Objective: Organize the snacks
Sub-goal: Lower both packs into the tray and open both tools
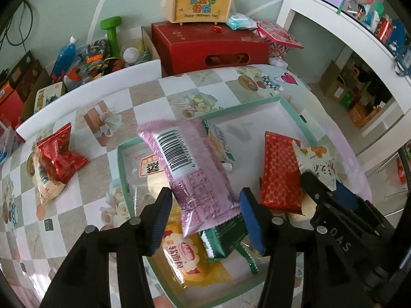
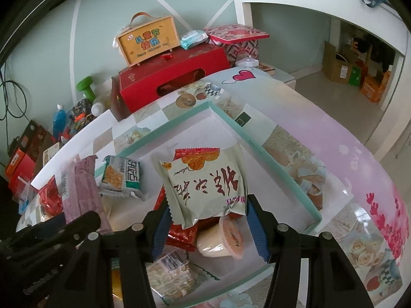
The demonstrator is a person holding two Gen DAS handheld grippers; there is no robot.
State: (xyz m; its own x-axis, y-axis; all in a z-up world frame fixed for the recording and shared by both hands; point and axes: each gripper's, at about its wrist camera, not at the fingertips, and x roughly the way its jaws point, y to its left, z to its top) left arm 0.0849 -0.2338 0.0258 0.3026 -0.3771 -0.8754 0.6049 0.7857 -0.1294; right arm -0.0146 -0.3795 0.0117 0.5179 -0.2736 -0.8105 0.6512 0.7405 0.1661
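Observation:
A white tray with a teal rim [image 1: 244, 107] [image 2: 164, 128] lies on the patterned tablecloth and holds several snack packets. Over it, my left gripper [image 1: 205, 200] stands open around the lower end of a pink packet [image 1: 195, 166] [image 2: 82, 187]; a gap shows at the left pad. My right gripper [image 2: 208, 218] [image 1: 323, 184] is shut on a pale packet with dark characters [image 2: 205, 184], held above the tray. Under it lie a red packet [image 1: 280, 172], a jelly cup [image 2: 226, 238] and a green-and-white packet [image 2: 122, 177]. A green packet [image 1: 223, 238] and a yellow one [image 1: 185, 254] lie below the left gripper.
A red packet on a pale one [image 1: 59, 159] sits on the table left of the tray. Behind the table stand a red gift box [image 1: 210, 46] with a yellow case [image 1: 200, 2] on it, a green dumbbell [image 1: 111, 33] and clutter. A white shelf unit [image 1: 359, 38] is at the right.

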